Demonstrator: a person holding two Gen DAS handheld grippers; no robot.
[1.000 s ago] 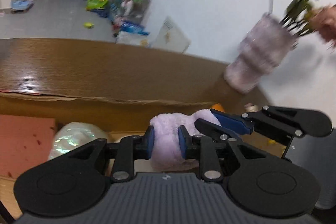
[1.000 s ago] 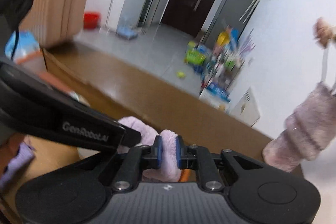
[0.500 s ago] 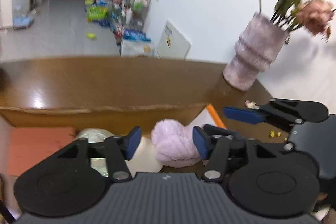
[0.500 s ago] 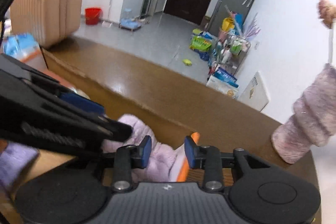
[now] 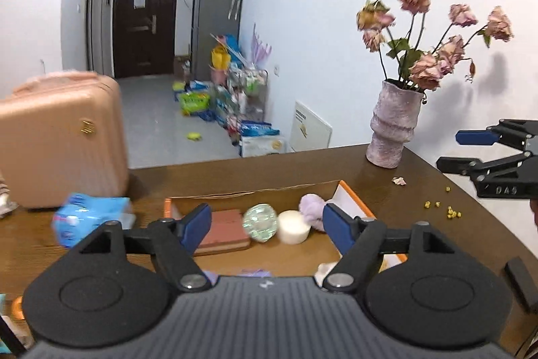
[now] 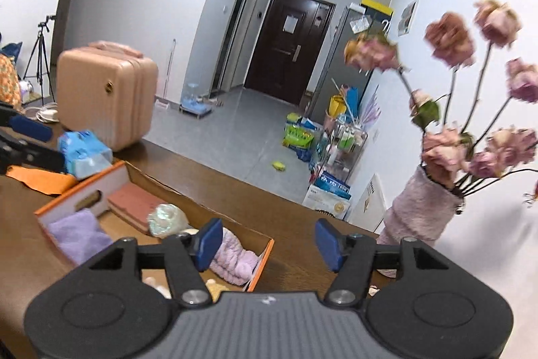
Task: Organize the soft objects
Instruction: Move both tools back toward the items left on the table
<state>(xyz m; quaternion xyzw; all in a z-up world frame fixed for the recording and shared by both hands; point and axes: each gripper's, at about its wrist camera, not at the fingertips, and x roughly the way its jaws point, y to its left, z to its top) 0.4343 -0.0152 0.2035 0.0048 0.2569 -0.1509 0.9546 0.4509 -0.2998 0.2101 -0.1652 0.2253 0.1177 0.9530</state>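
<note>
A fluffy lilac soft item (image 5: pixel 311 213) lies in the far right corner of an open orange-edged cardboard box (image 5: pixel 356 202); it also shows in the right wrist view (image 6: pixel 233 256). The box also holds a shiny iridescent ball (image 5: pixel 260 222), a white cylinder (image 5: pixel 293 227), a pink pad (image 5: pixel 223 232) and a purple cloth (image 6: pixel 79 236). My left gripper (image 5: pixel 267 226) is open and empty, raised above and behind the box. My right gripper (image 6: pixel 269 244) is open and empty, raised over the box's right end; it shows in the left wrist view (image 5: pixel 470 150).
A lilac vase of dried roses (image 5: pixel 393 127) stands on the brown table at the back right. A blue tissue pack (image 5: pixel 90 217) and a pink suitcase (image 5: pixel 60 137) are to the left of the box. Small petals and crumbs (image 5: pixel 437 207) lie at the right.
Both grippers have opened and let go of the lilac soft item, which now lies in the box. Both have pulled back and up, away from it.
</note>
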